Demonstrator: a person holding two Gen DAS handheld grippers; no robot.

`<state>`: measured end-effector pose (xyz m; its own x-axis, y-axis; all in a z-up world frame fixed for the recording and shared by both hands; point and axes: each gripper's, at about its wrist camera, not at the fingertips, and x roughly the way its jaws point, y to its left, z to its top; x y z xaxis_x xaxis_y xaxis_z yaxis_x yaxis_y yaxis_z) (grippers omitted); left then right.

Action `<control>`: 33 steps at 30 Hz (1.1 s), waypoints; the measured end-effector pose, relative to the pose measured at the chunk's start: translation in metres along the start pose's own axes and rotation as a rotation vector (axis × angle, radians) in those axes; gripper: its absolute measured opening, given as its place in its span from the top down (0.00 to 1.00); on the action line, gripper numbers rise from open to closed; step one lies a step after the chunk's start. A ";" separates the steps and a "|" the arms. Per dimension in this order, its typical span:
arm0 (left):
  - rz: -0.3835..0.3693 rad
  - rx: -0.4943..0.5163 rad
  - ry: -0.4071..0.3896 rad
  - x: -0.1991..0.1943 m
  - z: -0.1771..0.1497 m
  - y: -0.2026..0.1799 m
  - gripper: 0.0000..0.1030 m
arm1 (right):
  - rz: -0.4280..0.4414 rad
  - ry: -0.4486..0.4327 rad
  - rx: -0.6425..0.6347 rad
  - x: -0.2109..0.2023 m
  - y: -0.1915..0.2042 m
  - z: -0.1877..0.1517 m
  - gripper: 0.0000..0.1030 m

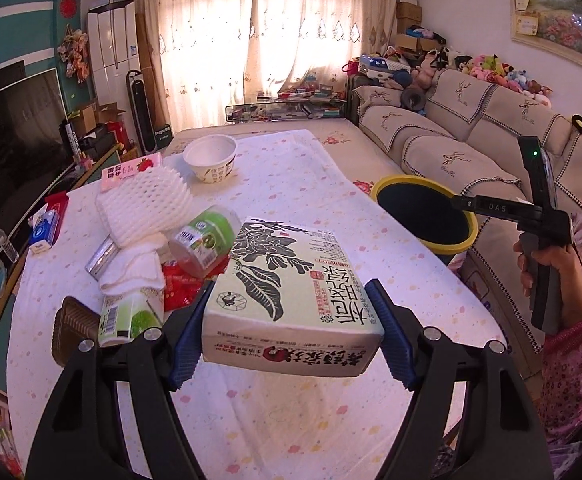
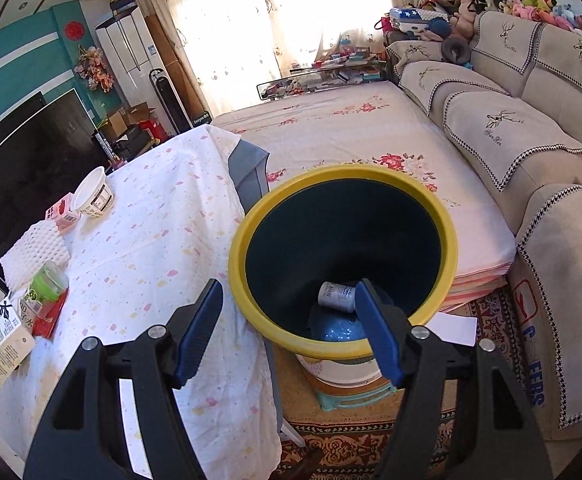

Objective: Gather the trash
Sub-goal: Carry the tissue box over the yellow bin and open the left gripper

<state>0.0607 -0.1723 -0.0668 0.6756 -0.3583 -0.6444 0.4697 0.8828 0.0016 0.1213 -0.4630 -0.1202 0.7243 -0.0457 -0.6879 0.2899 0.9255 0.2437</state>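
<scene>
Carton (image 1: 291, 292) of pale green and white, printed with dark leaves and Chinese characters, is seen pinched between the blue fingers of the left gripper (image 1: 291, 336) in the left wrist view, raised above the cloth-covered counter (image 1: 311, 168). Behind it a clutter of trash is gathered: a green-lidded plastic jar (image 1: 203, 242) on its side, a white foam fruit net (image 1: 143, 204), a red wrapper (image 1: 181, 284), a green drink carton (image 1: 131, 316) and a white paper bowl (image 1: 211, 158). A yellow-rimmed bin (image 1: 425, 216) is seen at the counter's right edge, with the right gripper's handle held in a hand (image 1: 547, 268) beside it.

In the right wrist view, the fingers of the right gripper (image 2: 291, 328) are spread wide with nothing between them, poised over the near rim of the bin (image 2: 343, 260). A small white labelled bottle (image 2: 337, 296) is seen lying at the bin's dark blue bottom. The held carton (image 2: 1, 340) is visible at the far left edge.
</scene>
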 end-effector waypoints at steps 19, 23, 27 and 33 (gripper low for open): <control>-0.223 0.206 0.026 0.145 0.105 -0.151 0.29 | -0.078 -0.136 -0.006 -0.059 -0.051 0.033 0.36; -0.226 0.208 0.050 0.184 0.122 -0.180 0.29 | -0.087 -0.139 -0.013 -0.060 -0.063 0.040 0.36; -0.236 0.182 0.102 0.222 0.129 -0.198 0.29 | -0.088 -0.130 -0.022 -0.053 -0.072 0.047 0.36; -0.216 0.183 0.128 0.248 0.135 -0.216 0.28 | -0.078 -0.118 -0.029 -0.044 -0.084 0.055 0.36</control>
<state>0.2034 -0.4922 -0.1239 0.4773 -0.4806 -0.7357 0.6972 0.7167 -0.0159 0.0991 -0.5590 -0.0727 0.7694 -0.1608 -0.6182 0.3316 0.9277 0.1715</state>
